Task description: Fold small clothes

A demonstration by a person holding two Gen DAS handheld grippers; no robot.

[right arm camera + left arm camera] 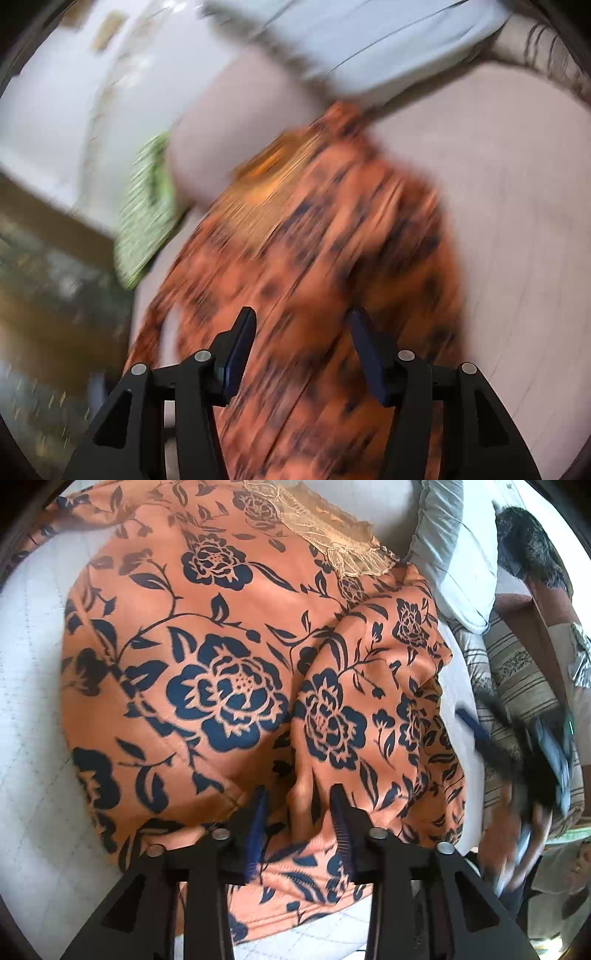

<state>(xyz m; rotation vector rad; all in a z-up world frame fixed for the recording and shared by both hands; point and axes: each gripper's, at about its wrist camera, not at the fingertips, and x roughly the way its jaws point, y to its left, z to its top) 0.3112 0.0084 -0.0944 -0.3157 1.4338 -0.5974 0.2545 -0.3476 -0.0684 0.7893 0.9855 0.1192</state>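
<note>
An orange garment with dark blue flowers (221, 657) lies on a white quilted bed (33, 709), with a cream lace collar (332, 539) at the far end. Its right side is folded over in a rumpled flap (388, 701). My left gripper (299, 808) is open, its fingers straddling a ridge of the cloth near the hem. My right gripper (301, 332) is open above the same garment (325, 240); that view is heavily motion-blurred. The right gripper also shows blurred in the left wrist view (524, 746) at the right edge.
A pale blue pillow (454, 554) lies at the head of the bed, also in the right wrist view (369, 44). A striped cushion (517, 679) sits at the right. A green striped cloth (147, 210) lies at the bed's left edge, with floor beyond.
</note>
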